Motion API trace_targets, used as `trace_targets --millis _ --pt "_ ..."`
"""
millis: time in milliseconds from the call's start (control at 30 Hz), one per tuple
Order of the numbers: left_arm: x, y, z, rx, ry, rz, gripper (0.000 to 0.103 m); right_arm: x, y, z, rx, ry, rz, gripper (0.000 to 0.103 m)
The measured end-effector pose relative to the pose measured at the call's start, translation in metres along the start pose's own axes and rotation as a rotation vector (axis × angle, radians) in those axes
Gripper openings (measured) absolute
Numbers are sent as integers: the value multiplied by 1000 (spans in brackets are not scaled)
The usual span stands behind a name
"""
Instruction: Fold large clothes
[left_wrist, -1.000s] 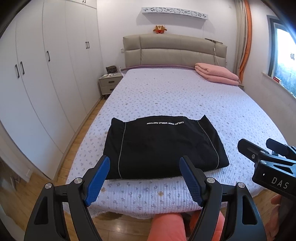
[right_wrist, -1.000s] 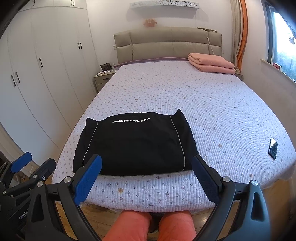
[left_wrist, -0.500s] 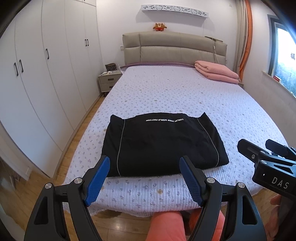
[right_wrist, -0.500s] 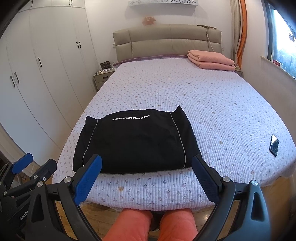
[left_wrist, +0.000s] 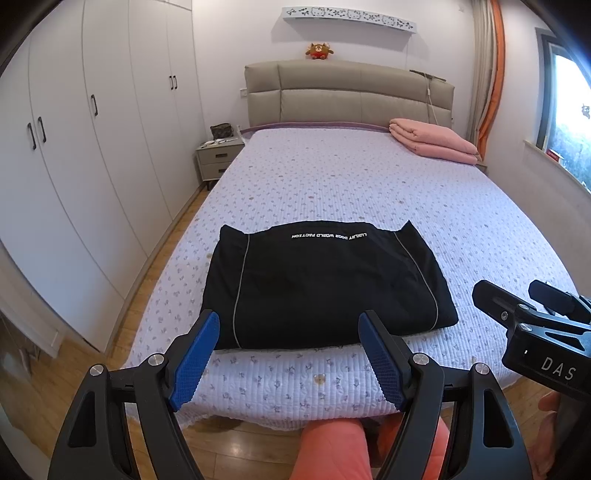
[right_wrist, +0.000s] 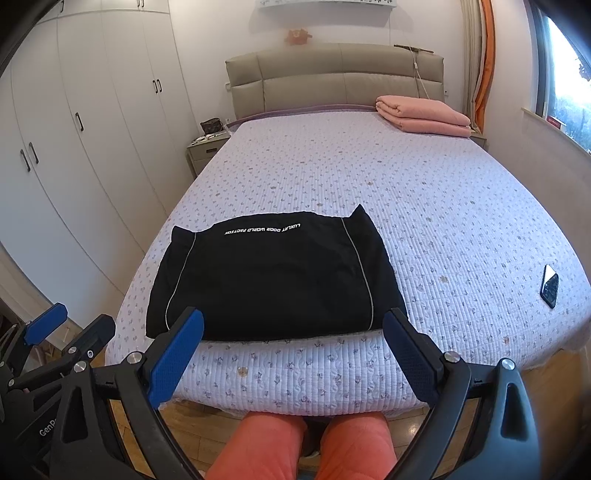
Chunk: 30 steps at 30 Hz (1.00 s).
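Salmon-orange trousers fill the very bottom of both views, knees right up against the foot of the bed. Just above them the left gripper has its blue pads spread wide with nothing in between, held in the air short of the mattress edge. Same story for the right gripper: pads far apart, empty, hanging over the bed's near edge. From the left camera you can see the right one poking in from the side, and vice versa.

Next up is the black garment, lying flat and already folded into a tidy rectangle near the foot of the bed, a bit left of centre. It has thin pale piping down both sides and a line of white lettering along its far edge. Neither gripper is touching it.

Off to the right on the floral quilt there's a phone, well apart from the garment. Further back, a folded pink blanket sits at the right by the padded headboard. A nightstand stands left of the bed, white wardrobes line the left wall, and a small plush toy perches on top of the headboard.
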<state>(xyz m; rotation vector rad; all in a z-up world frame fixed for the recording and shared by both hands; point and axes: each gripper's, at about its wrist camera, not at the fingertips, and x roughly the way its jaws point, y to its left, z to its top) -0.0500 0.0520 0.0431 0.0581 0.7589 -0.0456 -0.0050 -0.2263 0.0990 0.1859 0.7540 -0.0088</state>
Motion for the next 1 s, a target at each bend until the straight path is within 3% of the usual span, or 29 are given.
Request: trace_targets --millis 1000 --pt "10 5 -4 -23 14 -13 79 8 2 -3 -2 19 1 99"
